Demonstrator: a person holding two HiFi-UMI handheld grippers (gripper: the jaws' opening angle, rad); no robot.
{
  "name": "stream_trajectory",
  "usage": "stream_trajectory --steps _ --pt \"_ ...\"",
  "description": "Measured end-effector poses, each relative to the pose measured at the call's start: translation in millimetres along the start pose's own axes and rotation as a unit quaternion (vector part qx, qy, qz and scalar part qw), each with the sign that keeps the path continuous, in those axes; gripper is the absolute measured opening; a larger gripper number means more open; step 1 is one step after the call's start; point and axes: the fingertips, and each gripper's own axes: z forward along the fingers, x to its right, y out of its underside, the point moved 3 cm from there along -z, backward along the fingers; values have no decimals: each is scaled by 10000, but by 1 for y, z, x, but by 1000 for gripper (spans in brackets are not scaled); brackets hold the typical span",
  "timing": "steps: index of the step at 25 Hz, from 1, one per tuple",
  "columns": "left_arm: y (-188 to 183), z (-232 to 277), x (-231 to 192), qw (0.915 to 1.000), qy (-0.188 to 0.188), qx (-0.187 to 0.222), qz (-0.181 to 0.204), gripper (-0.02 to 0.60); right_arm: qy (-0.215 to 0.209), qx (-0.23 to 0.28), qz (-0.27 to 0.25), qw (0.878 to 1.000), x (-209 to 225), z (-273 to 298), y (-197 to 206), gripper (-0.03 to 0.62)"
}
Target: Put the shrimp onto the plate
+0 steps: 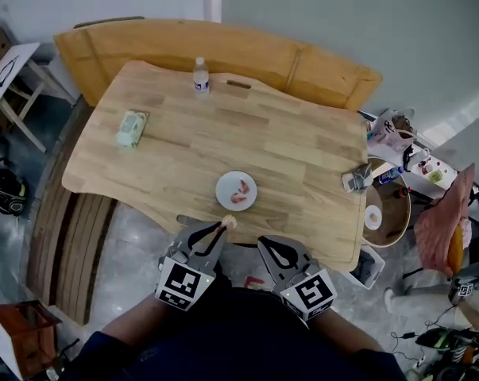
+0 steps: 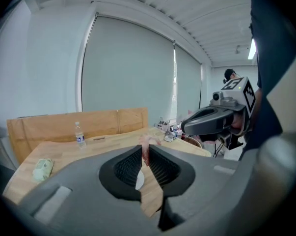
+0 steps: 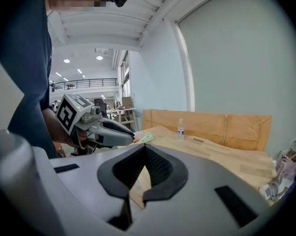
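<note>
A white plate (image 1: 225,186) sits near the front edge of the wooden table (image 1: 223,137), with pink shrimp (image 1: 240,194) lying on it. My left gripper (image 1: 222,226) hangs just in front of the table's near edge, below the plate, shut on another pink shrimp (image 1: 229,221). In the left gripper view the shrimp (image 2: 147,142) sticks up between the closed jaws of my left gripper (image 2: 146,150). My right gripper (image 1: 271,246) is beside it to the right, off the table, shut with nothing in it; the right gripper view shows its jaws (image 3: 146,149) meeting, empty.
A water bottle (image 1: 200,78) stands at the far edge and a green packet (image 1: 132,128) lies at the left. A crumpled wrapper (image 1: 356,179) rests at the right edge. A wooden bench (image 1: 223,50) runs behind; a round side table (image 1: 390,205) with clutter stands right.
</note>
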Motion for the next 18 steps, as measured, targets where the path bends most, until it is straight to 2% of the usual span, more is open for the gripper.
stream_trajectory --steps 7,11,18 --pt "16 33 -37 9992 301 -210 136 48 423 144 162 9989 20 22 -5 9" --pt "31 53 -43 9987 316 -392 79 48 339 84 225 9991 32 29 -4 9" --pt "59 93 -51 9967 115 -799 44 48 81 47 229 9997 61 29 1 9"
